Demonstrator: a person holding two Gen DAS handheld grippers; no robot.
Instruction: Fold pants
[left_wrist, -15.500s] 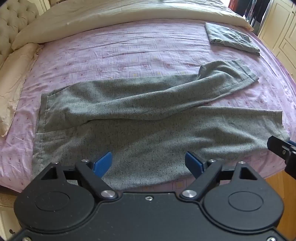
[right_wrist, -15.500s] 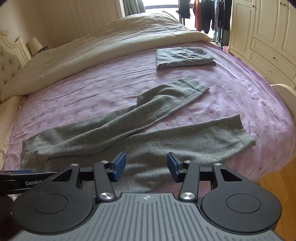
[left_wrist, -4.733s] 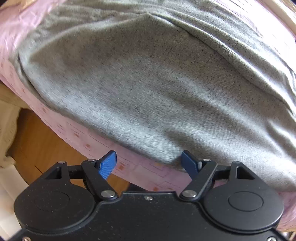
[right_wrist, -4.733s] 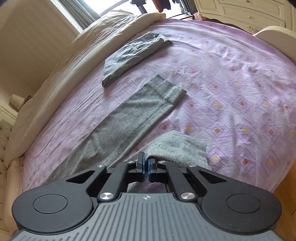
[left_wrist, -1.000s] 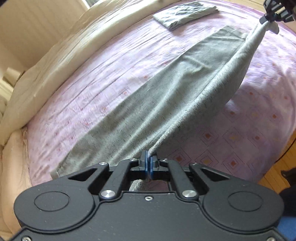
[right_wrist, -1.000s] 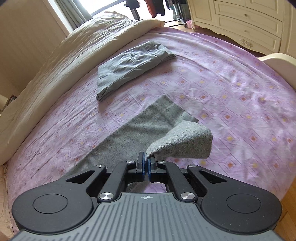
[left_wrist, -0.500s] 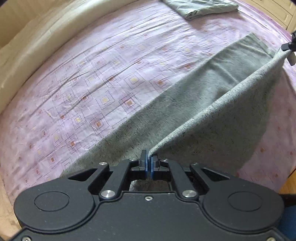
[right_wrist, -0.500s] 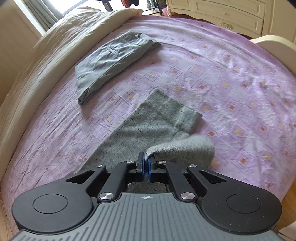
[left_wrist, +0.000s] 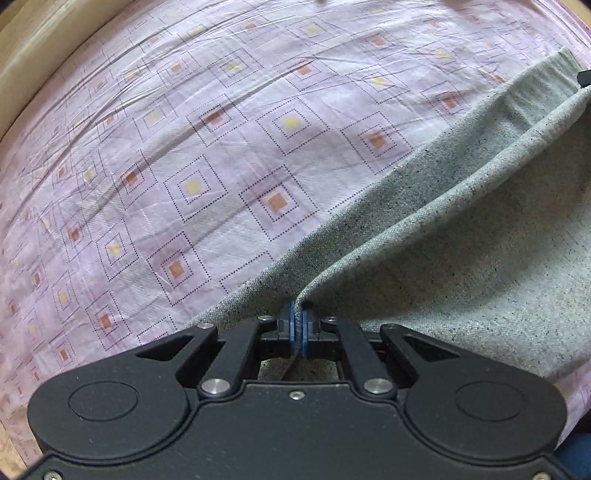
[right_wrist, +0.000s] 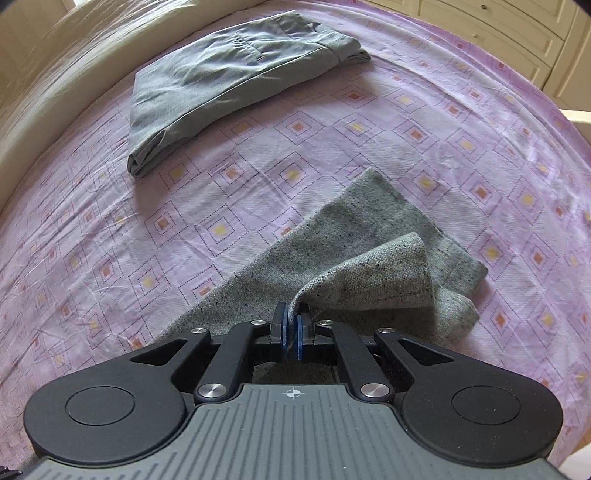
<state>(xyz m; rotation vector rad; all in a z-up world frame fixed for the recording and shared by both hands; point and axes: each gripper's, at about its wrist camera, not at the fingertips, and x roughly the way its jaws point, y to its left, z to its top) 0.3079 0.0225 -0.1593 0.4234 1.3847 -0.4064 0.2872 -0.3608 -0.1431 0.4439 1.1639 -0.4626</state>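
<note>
Both the left gripper (left_wrist: 296, 325) and the right gripper (right_wrist: 291, 328) are clamped on the upper leg's edge of the grey pants (left_wrist: 461, 229), whose length stretches between them, the lower leg lying just ahead on the bed sheet (right_wrist: 184, 221).

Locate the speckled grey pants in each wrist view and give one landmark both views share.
Left wrist: the speckled grey pants fill the lower right, an edge pinched in the left gripper.
Right wrist: the pants lie at centre, cuffs to the right, fabric pinched in the right gripper.
Shared landmark: the purple bedsheet with its diamond pattern.
</note>
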